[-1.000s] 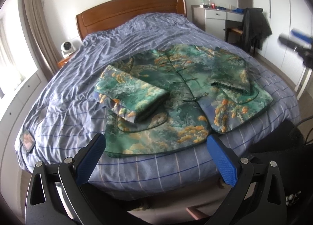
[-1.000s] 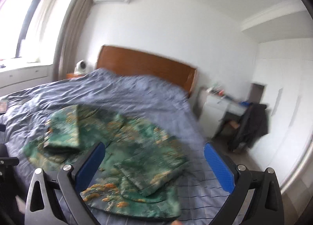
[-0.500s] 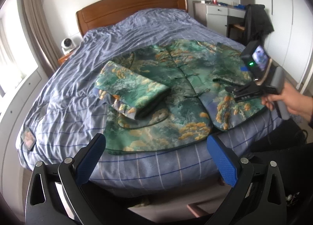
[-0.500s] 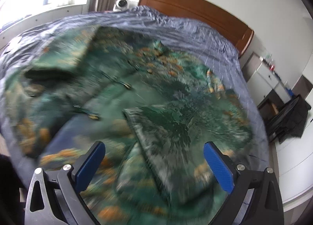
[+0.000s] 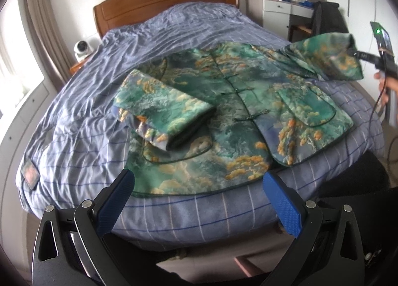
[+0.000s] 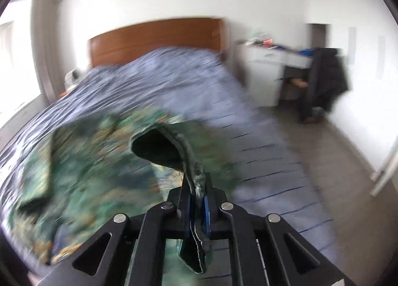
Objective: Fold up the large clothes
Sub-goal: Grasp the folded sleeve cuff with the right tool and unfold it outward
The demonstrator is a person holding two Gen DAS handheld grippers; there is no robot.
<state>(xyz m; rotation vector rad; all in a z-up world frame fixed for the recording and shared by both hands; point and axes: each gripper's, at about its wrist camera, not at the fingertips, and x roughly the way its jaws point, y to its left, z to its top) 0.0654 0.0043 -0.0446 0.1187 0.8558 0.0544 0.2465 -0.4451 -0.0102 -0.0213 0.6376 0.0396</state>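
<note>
No writing on any thing can be read. Your right gripper (image 6: 197, 201) is closed on the cuff of the jacket's sleeve (image 5: 328, 59) and holds it raised above the bed (image 5: 174, 34). The jacket (image 5: 236, 121), green brocade with orange and blue patches and knot buttons, lies flat near the foot of the bed; its other sleeve (image 5: 161, 112) is folded across the chest. Your left gripper (image 5: 199, 201) is open and holds nothing, at the bed's foot edge. The checked blue cover is wrinkled, and a wooden headboard (image 5: 164, 5) stands at the far end.
</note>
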